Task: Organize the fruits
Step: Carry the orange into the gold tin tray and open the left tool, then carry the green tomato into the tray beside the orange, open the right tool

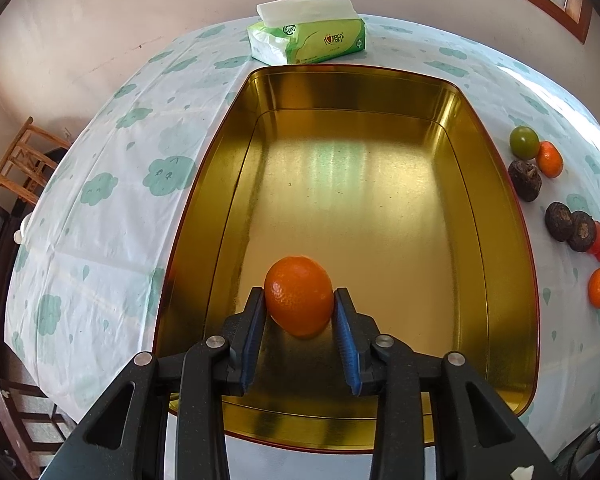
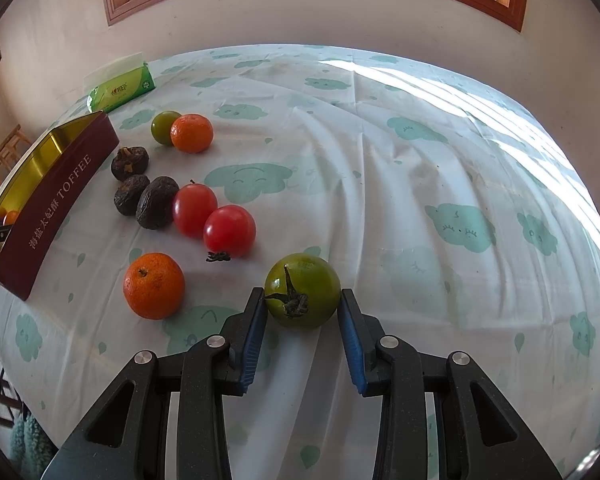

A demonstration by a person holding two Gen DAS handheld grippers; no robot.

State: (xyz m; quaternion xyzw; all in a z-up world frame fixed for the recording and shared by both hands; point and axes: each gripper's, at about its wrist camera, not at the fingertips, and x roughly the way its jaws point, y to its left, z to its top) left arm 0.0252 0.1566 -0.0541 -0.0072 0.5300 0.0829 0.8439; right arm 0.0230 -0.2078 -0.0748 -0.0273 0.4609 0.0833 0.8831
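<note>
My left gripper (image 1: 300,300) is shut on an orange mandarin (image 1: 299,295) and holds it inside the gold tin box (image 1: 500,240), near its front end. My right gripper (image 2: 302,300) is shut on a green tomato (image 2: 302,290) at the tablecloth. In the right wrist view, left of it lie an orange mandarin (image 2: 154,286), two red tomatoes (image 2: 229,231) (image 2: 195,210), three dark brown fruits (image 2: 156,202), and further back another mandarin (image 2: 191,133) beside a second green tomato (image 2: 165,127). The tin (image 2: 56,204) stands at the far left there.
A green tissue pack (image 1: 308,34) lies behind the tin; it also shows in the right wrist view (image 2: 120,90). The table has a white cloth with teal clouds (image 2: 420,180). A wooden chair (image 1: 20,160) stands off the table's left edge. A wall with a window is behind.
</note>
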